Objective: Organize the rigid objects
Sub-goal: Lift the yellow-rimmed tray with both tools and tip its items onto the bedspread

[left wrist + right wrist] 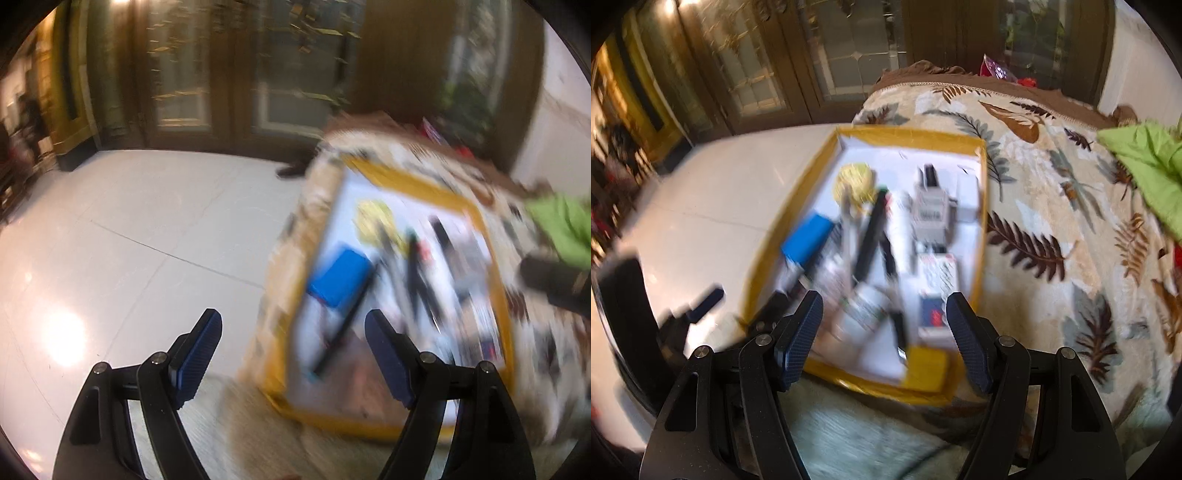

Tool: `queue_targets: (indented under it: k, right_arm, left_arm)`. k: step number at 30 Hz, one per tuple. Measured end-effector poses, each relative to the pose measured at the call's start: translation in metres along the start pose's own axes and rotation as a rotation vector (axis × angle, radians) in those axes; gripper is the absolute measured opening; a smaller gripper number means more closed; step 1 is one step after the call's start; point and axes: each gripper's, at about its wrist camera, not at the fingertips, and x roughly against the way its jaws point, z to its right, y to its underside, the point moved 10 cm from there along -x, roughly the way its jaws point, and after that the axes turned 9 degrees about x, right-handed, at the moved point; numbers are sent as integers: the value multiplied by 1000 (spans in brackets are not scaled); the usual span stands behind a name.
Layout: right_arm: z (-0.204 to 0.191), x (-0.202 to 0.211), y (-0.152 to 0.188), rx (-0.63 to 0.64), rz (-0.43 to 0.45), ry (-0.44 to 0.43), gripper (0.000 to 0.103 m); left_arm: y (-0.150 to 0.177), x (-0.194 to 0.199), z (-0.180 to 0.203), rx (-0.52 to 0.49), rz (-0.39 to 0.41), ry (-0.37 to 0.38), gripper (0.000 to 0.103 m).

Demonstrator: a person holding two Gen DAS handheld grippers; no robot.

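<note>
A shallow yellow-rimmed box (912, 134) lies on a leaf-patterned blanket (1052, 221). It holds a blue box (809, 236), a yellow ball of string (855, 179), a black pen-like stick (871, 232), a grey device (932, 212), a white bottle (866, 306) and small cards. My right gripper (884, 334) is open and empty, hovering over the box's near end. My left gripper (293, 363) is open and empty at the box's left near corner (280, 391), partly over the floor. The blue box (340, 280) shows there too. Both views are motion-blurred.
A white tiled floor (129, 240) lies left of the bed. Dark wooden glass doors (820, 62) stand behind. A green cloth (1145, 170) lies at the blanket's right. The left gripper (698, 310) shows at the right view's left edge.
</note>
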Motion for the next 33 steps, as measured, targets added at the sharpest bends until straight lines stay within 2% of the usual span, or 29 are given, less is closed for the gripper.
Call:
queue_targets:
  k: [3,4,6,7,8,9,12,14,17,20,21,23,25,27,30,33]
  right_arm:
    - [-10,0,-45,-100,60,-89,70]
    - [-10,-1,-55,-109,109,-89,70]
    - [2,-4,-57,-98,218,28,70]
    - [6,-10,-50,-77,238,85,70]
    - [-10,-16,-31,-43,228,111,70]
    - [-21,-34,-19,11,179,83,70]
    - [-35,-65,-6,102,71,58,70]
    - [-39,-79,-8,136,50,62,70]
    - [-33,-89,-8,148,22,75,70]
    - [-23,-94,-6,106,-3,69,70]
    - [-19,-92,-6,83,-1,60,70]
    - [-6,-79,-13,16,30,56,70]
    - [15,-60,-26,-19,97,95,70]
    - [51,-22,-42,-77,210,160,70]
    - [103,36,-58,-155,370,182,70]
    - [176,84,-53,-324,499,237,70]
  left_arm:
    - [-30,-15,-29,99,23,-80,80]
    - [-39,-21,-42,125,48,-125,80]
    - [-46,-34,-65,197,69,-215,80]
    - [-45,-45,-76,266,58,-229,80]
    - [-42,-57,-83,330,36,-231,80]
    - [-36,-73,-87,402,-6,-222,80]
    - [-15,-108,-80,524,-143,-175,79]
    - [-12,-113,-71,504,-177,-181,79]
    - [-22,-103,-60,492,-148,-158,79]
    - [-29,-92,-44,577,-164,-72,79]
    - [-32,-83,-31,612,-178,-22,79]
    - [-43,-65,-4,616,-177,56,79]
    - [-66,-33,36,554,-119,132,79]
    - [-87,4,78,495,-63,210,79]
    - [-110,58,147,390,23,326,80]
    - [-112,88,229,258,36,423,80]
